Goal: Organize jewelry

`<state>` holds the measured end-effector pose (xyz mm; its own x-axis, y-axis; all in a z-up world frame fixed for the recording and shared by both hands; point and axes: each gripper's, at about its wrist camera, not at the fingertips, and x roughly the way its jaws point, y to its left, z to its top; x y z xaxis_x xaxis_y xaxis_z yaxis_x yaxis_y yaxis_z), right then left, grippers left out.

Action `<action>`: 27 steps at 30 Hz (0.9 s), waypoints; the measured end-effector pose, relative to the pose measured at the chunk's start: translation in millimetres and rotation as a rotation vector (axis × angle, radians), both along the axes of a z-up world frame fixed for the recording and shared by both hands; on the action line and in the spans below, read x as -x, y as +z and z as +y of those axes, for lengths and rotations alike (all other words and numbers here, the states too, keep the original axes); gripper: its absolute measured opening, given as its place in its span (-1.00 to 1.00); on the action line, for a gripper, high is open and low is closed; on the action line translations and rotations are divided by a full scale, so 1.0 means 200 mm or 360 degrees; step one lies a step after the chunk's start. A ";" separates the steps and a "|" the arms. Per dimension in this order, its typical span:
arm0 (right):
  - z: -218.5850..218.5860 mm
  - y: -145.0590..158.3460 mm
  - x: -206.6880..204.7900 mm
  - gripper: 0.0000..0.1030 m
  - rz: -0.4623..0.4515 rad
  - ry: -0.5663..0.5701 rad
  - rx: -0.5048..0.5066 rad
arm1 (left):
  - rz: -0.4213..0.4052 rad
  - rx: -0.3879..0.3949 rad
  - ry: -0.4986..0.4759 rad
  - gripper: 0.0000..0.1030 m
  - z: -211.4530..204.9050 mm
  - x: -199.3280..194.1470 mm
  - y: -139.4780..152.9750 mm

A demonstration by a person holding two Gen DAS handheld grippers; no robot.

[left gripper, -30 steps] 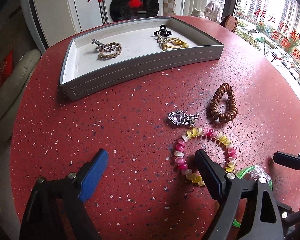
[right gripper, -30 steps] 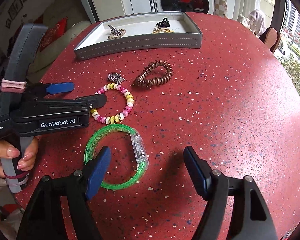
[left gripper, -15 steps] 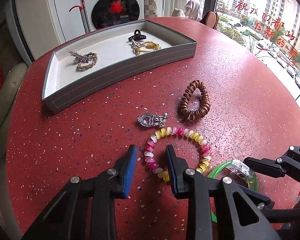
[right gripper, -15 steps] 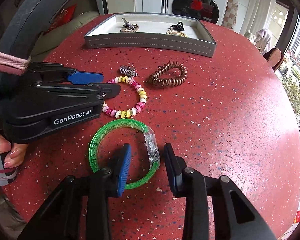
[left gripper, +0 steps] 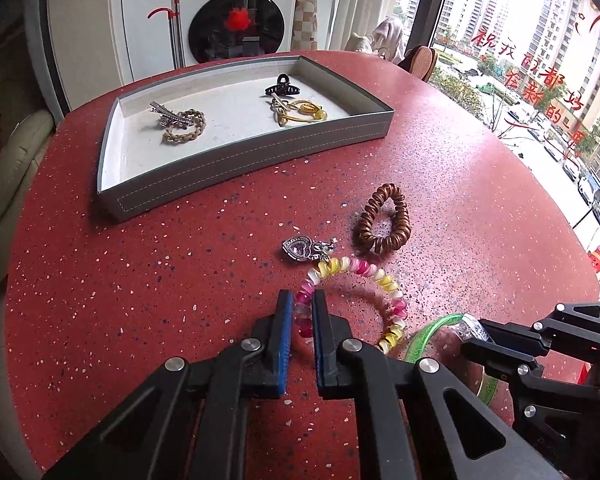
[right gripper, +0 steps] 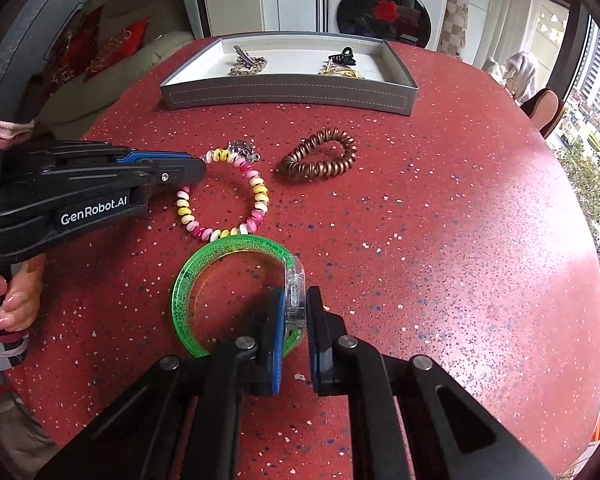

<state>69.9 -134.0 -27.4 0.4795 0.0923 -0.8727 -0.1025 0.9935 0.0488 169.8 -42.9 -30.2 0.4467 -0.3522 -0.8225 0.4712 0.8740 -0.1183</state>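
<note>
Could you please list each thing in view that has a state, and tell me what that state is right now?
Left gripper: shut on the beaded bracelet.
Right gripper: shut on the green bangle.
Beaded bracelet: pinched at one side, on the table.
Green bangle: gripped at its clear clasp.
Brown spiral hair tie: loose on the table.
Heart pendant: loose on the table.
Tray: open, holding clips and chains.

Beaded bracelet point(left gripper: 356, 276) and green bangle point(right gripper: 188, 300), both clamped.
</note>
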 end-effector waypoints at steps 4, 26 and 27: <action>-0.05 0.04 -0.02 -0.78 -0.0022 -0.0041 -0.0053 | -0.0005 0.0037 0.0014 -0.45 0.02 0.00 0.04; -0.19 0.20 -0.20 -0.78 -0.0109 -0.0140 -0.0230 | -0.0066 0.0159 0.0092 -0.47 0.12 -0.10 0.22; -0.20 0.20 -0.20 -0.78 -0.0107 -0.0140 -0.0234 | -0.0063 0.0150 0.0093 -0.47 0.12 -0.10 0.21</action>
